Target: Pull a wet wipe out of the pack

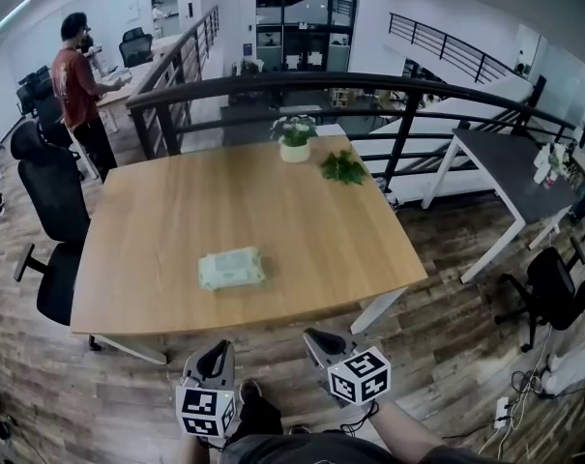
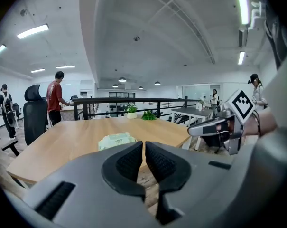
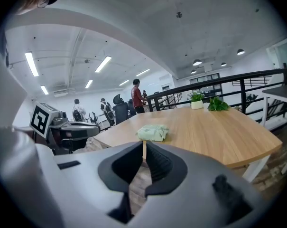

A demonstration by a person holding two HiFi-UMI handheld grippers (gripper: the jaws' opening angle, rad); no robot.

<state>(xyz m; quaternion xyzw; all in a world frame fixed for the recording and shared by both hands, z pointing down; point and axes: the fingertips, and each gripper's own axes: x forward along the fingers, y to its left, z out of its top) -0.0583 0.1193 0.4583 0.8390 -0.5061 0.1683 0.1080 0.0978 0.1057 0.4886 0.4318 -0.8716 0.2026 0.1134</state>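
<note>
A pale green wet wipe pack [image 1: 231,268] lies flat on the wooden table [image 1: 302,211], a little left of its middle and near the front edge. It also shows ahead of the jaws as the pack [image 2: 116,140] in the left gripper view and the pack [image 3: 152,132] in the right gripper view. My left gripper [image 1: 214,354] and right gripper [image 1: 318,340] hover side by side in front of the table's front edge, short of the pack. Both are shut with nothing between their jaws.
A potted plant [image 1: 294,137] and a bunch of green leaves [image 1: 343,168] sit at the table's far edge. Black office chairs [image 1: 50,211] stand at the left. A person [image 1: 79,87] stands at the far left. A grey table [image 1: 510,167] stands at the right, behind a black railing [image 1: 369,85].
</note>
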